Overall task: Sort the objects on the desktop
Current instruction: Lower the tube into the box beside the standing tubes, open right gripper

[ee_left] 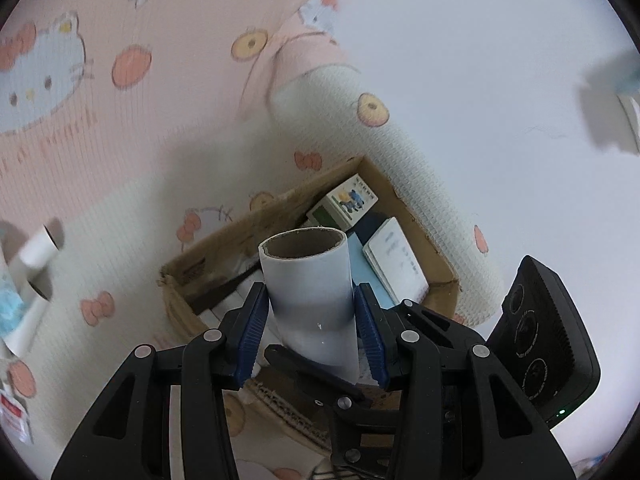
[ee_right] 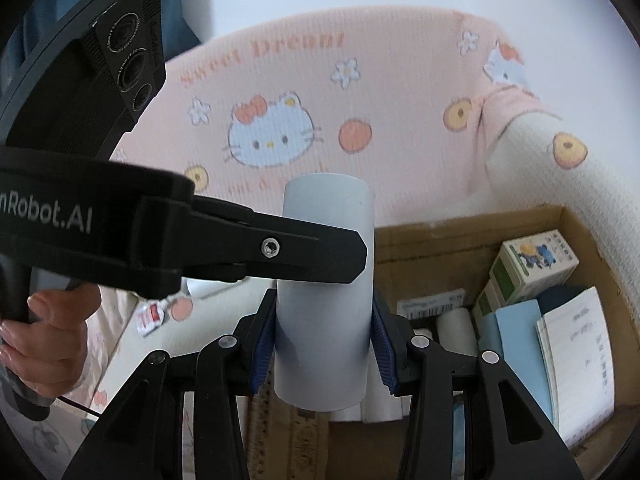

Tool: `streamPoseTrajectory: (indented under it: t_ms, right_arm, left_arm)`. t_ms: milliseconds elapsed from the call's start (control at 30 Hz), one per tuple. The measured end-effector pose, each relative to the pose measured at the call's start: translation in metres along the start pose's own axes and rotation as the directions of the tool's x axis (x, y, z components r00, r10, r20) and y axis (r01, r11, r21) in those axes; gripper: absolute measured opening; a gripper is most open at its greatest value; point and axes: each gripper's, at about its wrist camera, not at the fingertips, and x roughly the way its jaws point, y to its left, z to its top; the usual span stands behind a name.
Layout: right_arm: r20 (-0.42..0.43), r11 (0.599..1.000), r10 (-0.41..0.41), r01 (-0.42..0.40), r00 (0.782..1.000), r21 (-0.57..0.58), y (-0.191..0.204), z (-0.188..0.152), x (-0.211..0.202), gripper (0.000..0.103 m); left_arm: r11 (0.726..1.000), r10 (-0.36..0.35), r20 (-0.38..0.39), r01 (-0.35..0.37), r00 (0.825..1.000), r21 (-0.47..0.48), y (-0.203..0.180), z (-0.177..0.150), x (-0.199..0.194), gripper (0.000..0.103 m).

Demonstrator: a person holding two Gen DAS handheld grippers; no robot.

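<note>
A white cardboard tube (ee_left: 308, 280) with a brown inside sits between the blue pads of my left gripper (ee_left: 310, 296), which is shut on it, open end pointing away. In the right wrist view the white tube (ee_right: 326, 320) stands upright with my right gripper (ee_right: 324, 300) shut on its sides. A black finger of the left gripper (ee_right: 280, 252) lies across the tube's upper half. It looks like one tube held by both. Below and beyond it is an open cardboard box (ee_left: 240, 228) (ee_right: 440, 240).
The box holds a green-and-white carton (ee_right: 536, 264), booklets (ee_right: 576, 360) and white rolls (ee_right: 452, 332). More white tubes (ee_left: 40, 248) lie at the left on pink cartoon-cat bedding (ee_right: 280, 80). A hand (ee_right: 52, 332) grips the left tool's handle. The right tool's body (ee_left: 540, 340) is close on the right.
</note>
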Motion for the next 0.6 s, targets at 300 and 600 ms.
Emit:
streamPoseTrajectory:
  t_ms: [300, 600]
  right_arm:
    - [-0.098, 1.000, 0.011, -0.008, 0.995, 0.028, -0.032, 0.000, 0.008, 0.041]
    - [-0.167, 0.998, 0.024, -0.012, 0.986, 0.067, -0.063, 0.006, 0.010, 0.041]
  left_arm:
    - [0.998, -0.002, -0.109, -0.005, 0.994, -0.067, -0.003, 0.009, 0.035, 0.048]
    - [0.995, 0.030, -0.203, -0.049, 0.979, -0.087, -0.015, 0.013, 0.071, 0.048]
